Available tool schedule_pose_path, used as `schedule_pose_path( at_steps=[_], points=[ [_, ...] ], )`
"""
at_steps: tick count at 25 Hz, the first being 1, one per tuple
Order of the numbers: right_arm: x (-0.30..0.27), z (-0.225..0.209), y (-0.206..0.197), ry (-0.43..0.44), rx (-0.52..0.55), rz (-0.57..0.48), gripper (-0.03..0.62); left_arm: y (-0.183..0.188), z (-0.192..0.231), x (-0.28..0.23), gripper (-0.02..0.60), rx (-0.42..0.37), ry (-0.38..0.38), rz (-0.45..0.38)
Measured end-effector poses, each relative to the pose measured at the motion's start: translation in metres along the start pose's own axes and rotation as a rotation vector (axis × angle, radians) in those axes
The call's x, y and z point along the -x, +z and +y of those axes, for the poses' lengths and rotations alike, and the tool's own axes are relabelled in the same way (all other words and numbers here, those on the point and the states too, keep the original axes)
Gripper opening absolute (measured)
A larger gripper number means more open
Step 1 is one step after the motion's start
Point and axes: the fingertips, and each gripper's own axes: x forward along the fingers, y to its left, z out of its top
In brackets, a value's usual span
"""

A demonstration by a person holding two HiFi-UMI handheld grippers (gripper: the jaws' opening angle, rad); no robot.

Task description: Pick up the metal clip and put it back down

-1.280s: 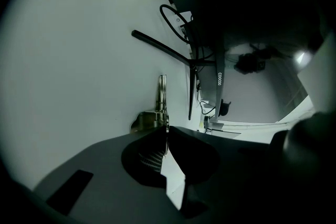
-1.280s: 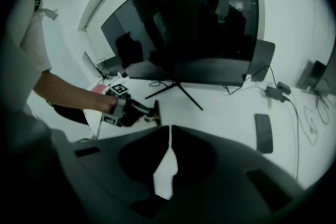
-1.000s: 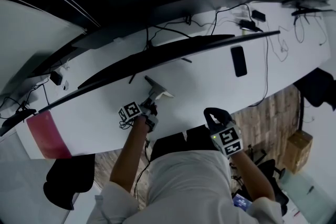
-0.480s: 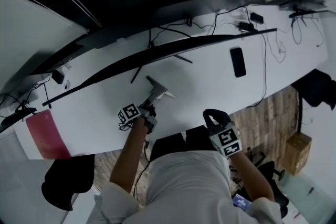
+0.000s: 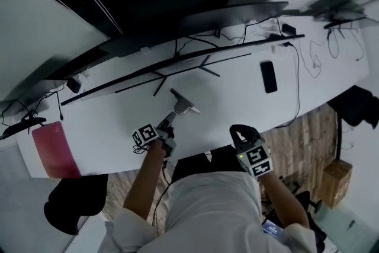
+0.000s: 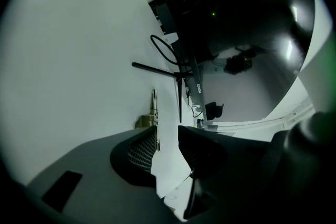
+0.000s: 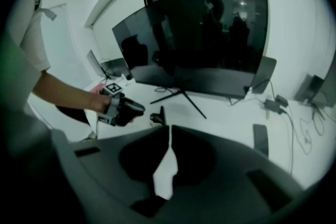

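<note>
The metal clip (image 5: 183, 105) lies on the white desk (image 5: 237, 98), a thin silver piece with a dark handle pointing toward the monitor. My left gripper (image 5: 167, 123) sits just short of it, near the desk's front edge. Its jaws have just been opening and now stand open with nothing pressed between them. In the left gripper view the clip (image 6: 154, 114) rests on the desk just beyond the tip of one finger (image 6: 143, 147). My right gripper (image 5: 241, 133) hovers at the desk's near edge, to the right, shut and empty. From the right gripper view (image 7: 169, 129) I see the left gripper (image 7: 137, 108) beside the clip (image 7: 158, 116).
A wide dark monitor (image 7: 199, 39) on a spidery black stand (image 5: 201, 66) fills the back of the desk. A black phone (image 5: 268, 76) lies to the right, with cables and an adapter (image 5: 289, 28) behind it. A red pad (image 5: 53, 149) marks the desk's left end.
My left gripper has let go of the clip and drawn back a little toward the front edge. The clip stays on the desk. My right gripper has kept its place.
</note>
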Motion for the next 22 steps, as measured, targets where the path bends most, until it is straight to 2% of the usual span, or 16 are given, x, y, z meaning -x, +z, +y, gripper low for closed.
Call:
schedule_pose_path(
  at_steps=[5, 8, 15, 22],
  points=[
    [0.011, 0.000, 0.005, 0.014, 0.032, -0.028, 0.035, -0.010, -0.011, 0.018, 0.150, -0.044, 0.014, -0.009],
    [0.021, 0.000, 0.004, 0.026, 0.047, -0.043, 0.035, -0.022, -0.017, 0.028, 0.121, -0.062, 0.020, -0.026],
    [0.041, -0.004, -0.006, 0.076, 0.085, -0.074, 0.035, -0.053, -0.036, 0.042, 0.058, -0.066, -0.018, -0.093],
    [0.069, -0.004, -0.024, 0.114, 0.126, -0.112, 0.035, -0.090, -0.049, 0.065, 0.038, -0.057, -0.017, -0.171]
  ],
)
